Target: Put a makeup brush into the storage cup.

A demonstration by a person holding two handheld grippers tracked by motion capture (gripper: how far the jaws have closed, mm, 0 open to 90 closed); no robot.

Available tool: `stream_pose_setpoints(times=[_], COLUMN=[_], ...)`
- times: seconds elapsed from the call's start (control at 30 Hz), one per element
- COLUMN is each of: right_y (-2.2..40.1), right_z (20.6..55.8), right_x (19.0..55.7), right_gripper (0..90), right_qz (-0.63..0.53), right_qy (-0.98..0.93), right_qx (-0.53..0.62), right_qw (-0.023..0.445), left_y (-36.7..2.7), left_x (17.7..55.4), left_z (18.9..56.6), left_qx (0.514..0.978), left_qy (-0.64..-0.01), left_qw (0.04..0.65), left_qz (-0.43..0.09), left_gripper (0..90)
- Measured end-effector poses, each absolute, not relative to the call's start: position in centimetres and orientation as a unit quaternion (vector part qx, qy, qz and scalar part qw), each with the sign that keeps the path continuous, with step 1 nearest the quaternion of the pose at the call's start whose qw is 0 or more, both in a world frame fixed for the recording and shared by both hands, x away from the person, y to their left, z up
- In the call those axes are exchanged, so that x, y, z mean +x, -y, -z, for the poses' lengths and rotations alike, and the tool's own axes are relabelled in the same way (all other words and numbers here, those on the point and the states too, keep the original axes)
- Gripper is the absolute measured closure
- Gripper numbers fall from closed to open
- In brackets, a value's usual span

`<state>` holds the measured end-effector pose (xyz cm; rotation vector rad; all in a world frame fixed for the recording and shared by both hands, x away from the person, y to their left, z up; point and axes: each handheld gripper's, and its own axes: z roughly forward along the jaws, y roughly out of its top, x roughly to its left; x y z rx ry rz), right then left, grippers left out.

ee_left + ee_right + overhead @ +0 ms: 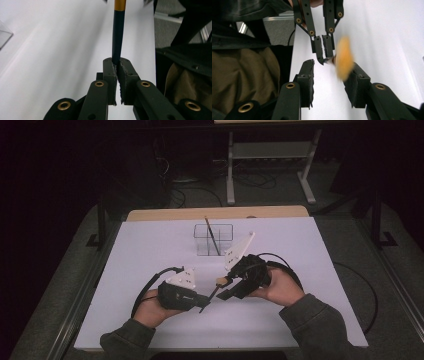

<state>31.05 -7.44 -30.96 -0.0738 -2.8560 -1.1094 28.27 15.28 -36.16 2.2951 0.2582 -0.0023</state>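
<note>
Clamped in the left claw (117, 68), a dark brush (117, 37) points its long handle straight toward the right claw (332, 82), whose jaws stand open around the orange bristle tip (343, 58) without pressing it. Both hover above the white tabletop (150, 250), with the clear holder (214, 240) beyond and bare room all round.

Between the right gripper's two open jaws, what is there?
The brush's yellowish tip end sits in the gap of the right gripper, touching neither pad as far as the right gripper view shows; the left gripper clamps its handle.
</note>
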Motion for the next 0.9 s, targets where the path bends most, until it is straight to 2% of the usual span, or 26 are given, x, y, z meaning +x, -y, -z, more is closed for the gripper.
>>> stream_pose_setpoints(times=[0.33, 0.9], right_y=[7.8, 8.4], right_z=[32.7, 32.7], right_x=[31.4, 31.8], right_gripper=[63.0, 72.8], right_qz=[0.412, 0.449], right_qy=[0.909, 0.89], right_qx=[-0.048, -0.074], right_qw=[0.035, 0.033], left_y=[-15.3, -14.7], left_x=[28.5, 28.8], left_z=[36.2, 36.5], left_qx=[0.896, 0.883], left_qy=[-0.121, -0.136], left_qw=[0.427, 0.45], left_qz=[-0.002, -0.003], left_gripper=[84.3, 84.3])
